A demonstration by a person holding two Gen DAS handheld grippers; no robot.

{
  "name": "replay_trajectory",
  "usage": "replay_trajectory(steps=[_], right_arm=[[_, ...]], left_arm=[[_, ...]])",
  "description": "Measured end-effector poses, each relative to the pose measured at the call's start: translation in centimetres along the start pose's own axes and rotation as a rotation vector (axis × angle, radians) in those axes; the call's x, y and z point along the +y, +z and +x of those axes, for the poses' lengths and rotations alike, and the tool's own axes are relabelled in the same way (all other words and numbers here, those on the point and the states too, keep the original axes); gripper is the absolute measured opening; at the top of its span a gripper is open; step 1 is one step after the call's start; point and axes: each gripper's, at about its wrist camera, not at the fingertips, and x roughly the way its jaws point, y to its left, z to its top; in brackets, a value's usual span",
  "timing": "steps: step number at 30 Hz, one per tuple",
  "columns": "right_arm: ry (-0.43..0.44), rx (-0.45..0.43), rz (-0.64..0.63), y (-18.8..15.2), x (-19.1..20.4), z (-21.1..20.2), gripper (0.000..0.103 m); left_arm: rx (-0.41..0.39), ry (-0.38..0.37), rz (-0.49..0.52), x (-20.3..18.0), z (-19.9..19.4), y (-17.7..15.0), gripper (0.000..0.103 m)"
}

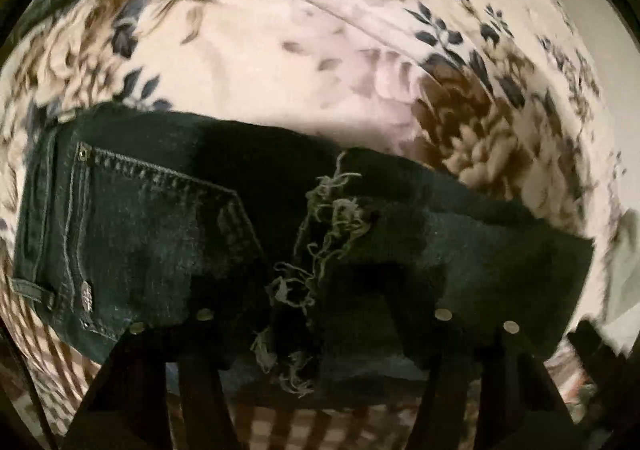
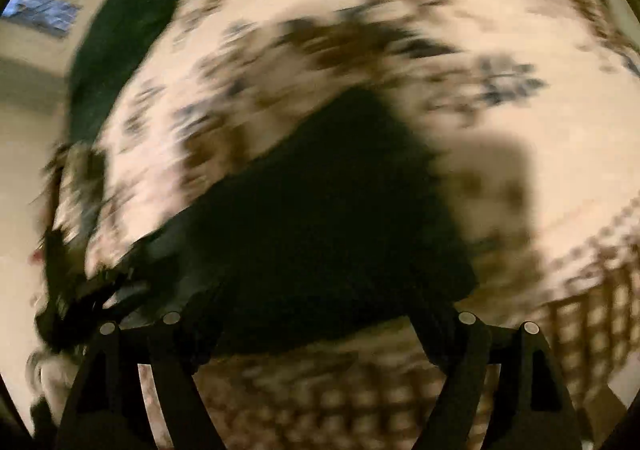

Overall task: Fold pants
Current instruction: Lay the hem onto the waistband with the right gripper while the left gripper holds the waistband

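Dark green denim pants [image 1: 168, 218] lie folded on a floral bedspread [image 1: 280, 50]. A back pocket shows at left, and a frayed hem [image 1: 324, 234] lies across the middle. My left gripper [image 1: 320, 330] hovers just over the near edge of the pants, its fingers wide apart and holding nothing. In the right wrist view, which is heavily blurred, the pants [image 2: 320, 218] are a dark mass ahead. My right gripper [image 2: 320, 334] is open over their near edge and empty.
The bedspread has a checked border [image 2: 360, 402] along the near edge. A second dark garment [image 2: 128, 30] lies at the far left of the bed. A wall and window [image 2: 48, 6] show beyond it.
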Motion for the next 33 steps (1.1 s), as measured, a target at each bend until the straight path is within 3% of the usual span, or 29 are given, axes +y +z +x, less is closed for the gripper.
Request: replay_trajectory(steps=[4, 9, 11, 14, 16, 20, 22, 25, 29, 31, 33], right_arm=[[-0.127, 0.065, 0.01, 2.2, -2.4, 4.0, 0.082], [-0.147, 0.116, 0.063, 3.4, -4.7, 6.6, 0.082], [-0.16, 0.121, 0.064, 3.4, -4.3, 6.1, 0.082], [-0.138, 0.083, 0.082, 3.0, -3.1, 4.0, 0.082], [-0.074, 0.024, 0.114, 1.8, -2.1, 2.4, 0.083], [-0.062, 0.021, 0.013, -0.4, 2.3, 3.1, 0.083], [-0.046, 0.026, -0.02, -1.1, 4.2, 3.7, 0.082], [-0.046, 0.032, -0.034, -1.5, 6.9, 5.0, 0.082], [-0.031, 0.042, -0.019, -1.2, 9.0, 7.1, 0.082], [-0.037, 0.042, -0.028, -1.6, 9.7, 7.1, 0.082], [-0.039, 0.041, -0.032, -1.5, 10.3, 7.6, 0.082]], left_arm=[[-0.001, 0.147, 0.108, -0.5, 1.0, -1.5, 0.06], [0.003, 0.116, 0.091, 1.1, 1.1, -2.4, 0.06], [-0.03, 0.022, 0.003, 2.6, -0.8, -2.7, 0.06], [-0.141, -0.209, -0.199, 6.8, -4.3, -4.4, 0.064], [-0.171, -0.291, -0.335, 10.3, -5.6, -5.9, 0.08], [-0.255, -0.303, -0.622, 19.0, -7.2, -9.7, 0.085], [-0.27, -0.282, -0.744, 22.7, -6.1, -10.9, 0.084], [-0.271, -0.324, -0.897, 26.6, -3.2, -11.1, 0.083], [-0.307, -0.393, -0.952, 27.7, -1.5, -10.2, 0.08], [-0.327, -0.373, -0.92, 26.6, -1.5, -9.2, 0.059], [-0.351, -0.371, -0.907, 26.2, -2.3, -9.0, 0.052]])
